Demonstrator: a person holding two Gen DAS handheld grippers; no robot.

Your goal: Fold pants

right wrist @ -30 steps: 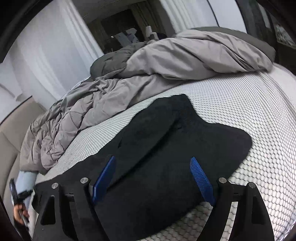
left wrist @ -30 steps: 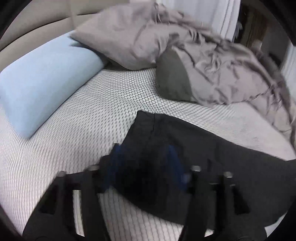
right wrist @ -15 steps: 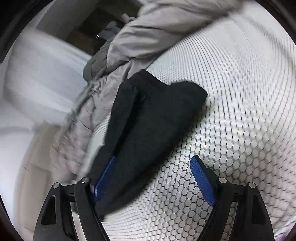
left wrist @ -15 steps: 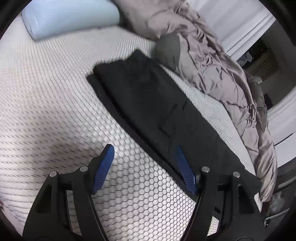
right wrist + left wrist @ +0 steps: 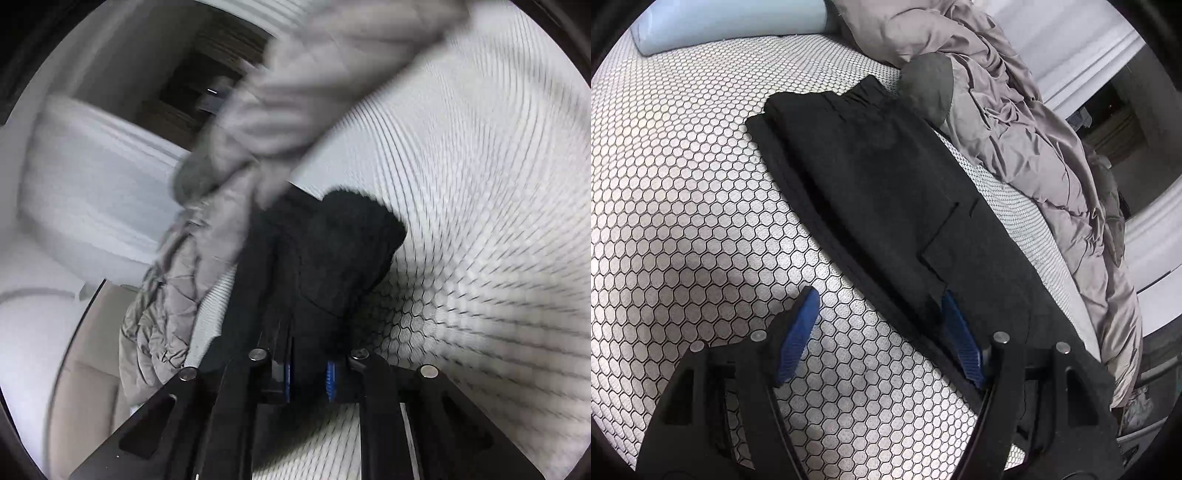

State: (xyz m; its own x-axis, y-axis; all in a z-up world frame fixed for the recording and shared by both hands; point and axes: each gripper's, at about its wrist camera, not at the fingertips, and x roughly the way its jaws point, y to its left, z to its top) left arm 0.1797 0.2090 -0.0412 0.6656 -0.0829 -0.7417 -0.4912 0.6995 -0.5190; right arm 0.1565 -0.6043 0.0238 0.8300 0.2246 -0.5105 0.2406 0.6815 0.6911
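Only rightward, gripper (image 5: 309,380) clamping pants (image 5: 325,258).

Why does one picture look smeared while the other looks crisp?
Right wrist view: motion blur streaks the honeycomb mattress and grey duvet; only the right gripper, clamped on the black pants, stays sharp. Left wrist view: crisp, though fisheye-bent.

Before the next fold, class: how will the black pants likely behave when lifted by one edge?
The pants will probably drape and sag: they lie flat in soft layers on the mattress. They look fairly thick, so likely not slippery. The right claw is shut on one end; the free end may trail.
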